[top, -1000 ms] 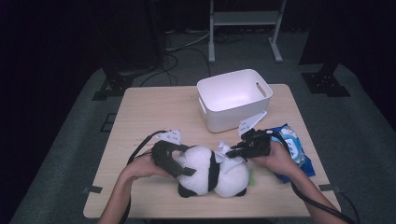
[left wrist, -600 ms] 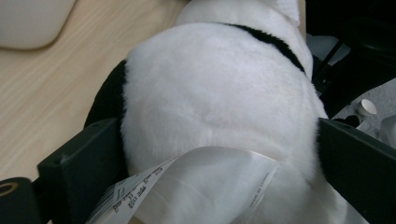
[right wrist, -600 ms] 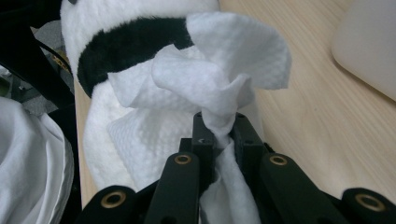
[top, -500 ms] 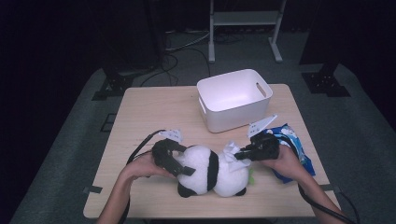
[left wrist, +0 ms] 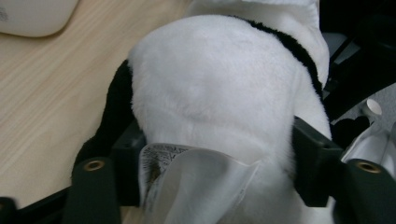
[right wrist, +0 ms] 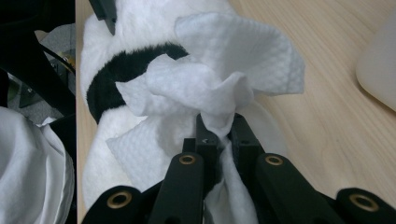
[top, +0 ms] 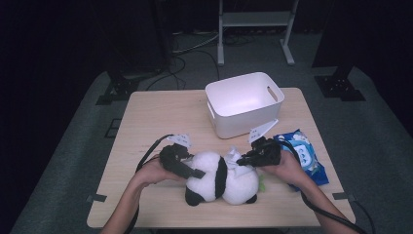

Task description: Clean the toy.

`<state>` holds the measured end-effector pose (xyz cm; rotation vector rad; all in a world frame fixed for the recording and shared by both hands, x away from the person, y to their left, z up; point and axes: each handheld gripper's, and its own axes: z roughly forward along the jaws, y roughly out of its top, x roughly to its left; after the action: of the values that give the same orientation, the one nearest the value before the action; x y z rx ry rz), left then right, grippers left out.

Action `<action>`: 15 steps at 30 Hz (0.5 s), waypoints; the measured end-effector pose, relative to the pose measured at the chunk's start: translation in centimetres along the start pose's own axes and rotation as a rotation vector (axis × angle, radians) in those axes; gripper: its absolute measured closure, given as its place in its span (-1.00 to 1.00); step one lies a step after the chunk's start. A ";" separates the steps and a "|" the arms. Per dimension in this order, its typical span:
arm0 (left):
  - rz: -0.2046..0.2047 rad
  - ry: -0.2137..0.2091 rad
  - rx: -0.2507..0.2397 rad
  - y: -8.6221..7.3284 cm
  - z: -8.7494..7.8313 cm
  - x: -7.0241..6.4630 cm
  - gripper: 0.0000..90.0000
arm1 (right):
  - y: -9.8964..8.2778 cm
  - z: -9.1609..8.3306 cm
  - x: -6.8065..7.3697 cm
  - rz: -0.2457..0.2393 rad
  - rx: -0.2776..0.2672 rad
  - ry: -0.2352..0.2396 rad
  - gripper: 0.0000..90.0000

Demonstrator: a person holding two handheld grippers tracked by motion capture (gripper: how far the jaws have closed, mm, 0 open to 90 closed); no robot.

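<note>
In the high view both forearms enter from the bottom edge and converge on a panda (top: 219,178) lying on its side at lower centre of the bench (top: 156,122). The left hand (top: 155,170) lies low on the bench, left of centre, its claw (top: 187,169) pointing right into the toy. In the left claw view the jaws stand on either side of the white body (left wrist: 215,93), pads sunk into the fur, with the sewn-in label (left wrist: 187,182) between them at the bottom of the frame; the jaws have just been closing and now grip the panda at roughly half width. The right hand (top: 285,165) sits right of centre, its claw (top: 243,162) pointing left at the toy. In the right claw view the jaws are clenched nearly together on a crumpled white wipe (right wrist: 219,88), which bunches out ahead of the tips and lies against the fur beside the black band (right wrist: 121,70). A white bin (top: 243,105) stands upper centre of the bench; a blue wipe pack (top: 304,156) lies just right of the right hand.
</note>
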<state>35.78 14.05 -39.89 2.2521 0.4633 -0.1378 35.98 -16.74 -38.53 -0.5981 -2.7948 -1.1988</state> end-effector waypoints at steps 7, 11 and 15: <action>0.024 0.019 -0.017 0.5 0.1 0.3 -0.12 | 1.0 0.5 -0.5 0.006 -0.006 0.020 0.87; 0.059 0.046 -0.019 1.0 0.4 0.2 -0.09 | 2.1 1.5 -0.7 -0.004 0.006 0.040 0.87; 0.072 0.071 -0.039 0.7 0.3 0.5 -0.07 | 3.1 2.0 -1.0 -0.025 0.018 0.034 0.87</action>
<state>36.50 13.57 -39.71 2.2375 0.4188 -0.0112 38.23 -13.67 -37.98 -0.5384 -2.7901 -1.1749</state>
